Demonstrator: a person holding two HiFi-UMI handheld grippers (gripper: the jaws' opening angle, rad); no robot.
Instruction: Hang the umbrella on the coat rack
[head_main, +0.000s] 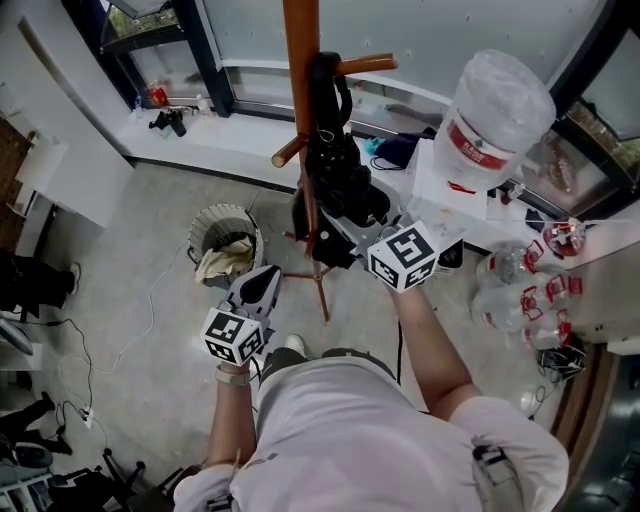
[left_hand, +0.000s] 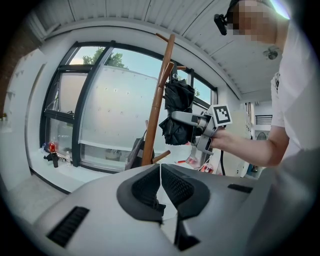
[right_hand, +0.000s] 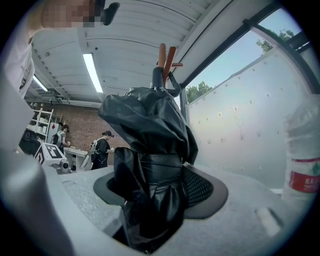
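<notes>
Umbrella (right_hand: 150, 165), black and folded with its strap wound round the bundle, stands upright between the jaws of the right gripper (head_main: 350, 235), which are clamped on it. The ribbed pad (right_hand: 200, 187) on the right side of the gap presses against the strapped part, while loose fabric covers the opposite pad and spills over the front of the gap. Beyond and above these jaws the umbrella's curved handle rises close against the wooden post of the coat rack (right_hand: 167, 57), beside an upper peg (head_main: 365, 65); whether it is hooked over that peg I cannot tell. The left gripper (left_hand: 160, 172) has its jaws together, pads meeting, with nothing between them. Well ahead of its jaws and above them are the coat rack and the umbrella in the other gripper's grasp.
</notes>
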